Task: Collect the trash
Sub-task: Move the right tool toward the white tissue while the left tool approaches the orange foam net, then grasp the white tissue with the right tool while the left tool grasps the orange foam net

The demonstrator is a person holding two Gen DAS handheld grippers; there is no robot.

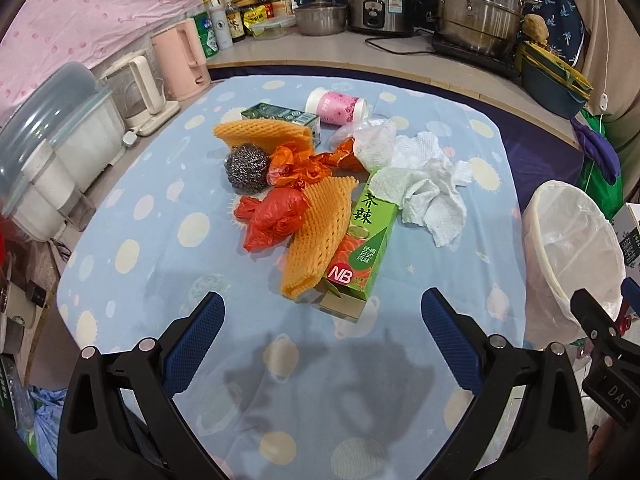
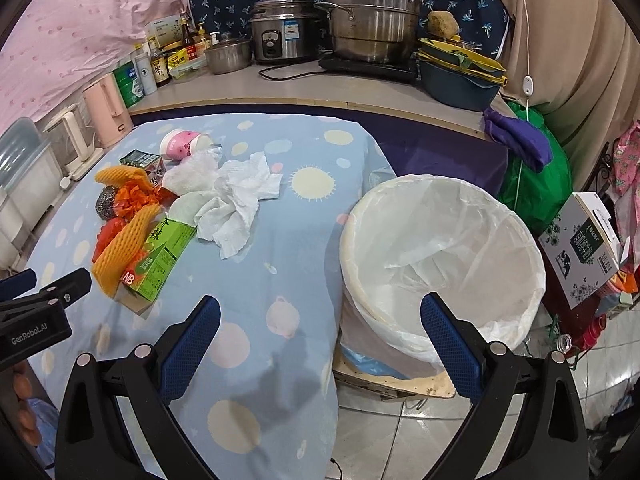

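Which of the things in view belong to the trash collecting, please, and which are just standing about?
Job: green carton, crumpled tissues, orange foam nets, red bags, lined bin.
Bystanders: kettles, rice cooker, steamer pot, sauce bottles.

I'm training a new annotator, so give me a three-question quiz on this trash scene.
1. True or false: the left tool holds the green box.
2. What lines the white bin? A) clear bag B) newspaper C) foil
3. Fill in: the steel scrubber lies beside an orange ____ net.

Key: 1 false, both the left and the right tool are open and hold nothing; 2 A; 3 foam.
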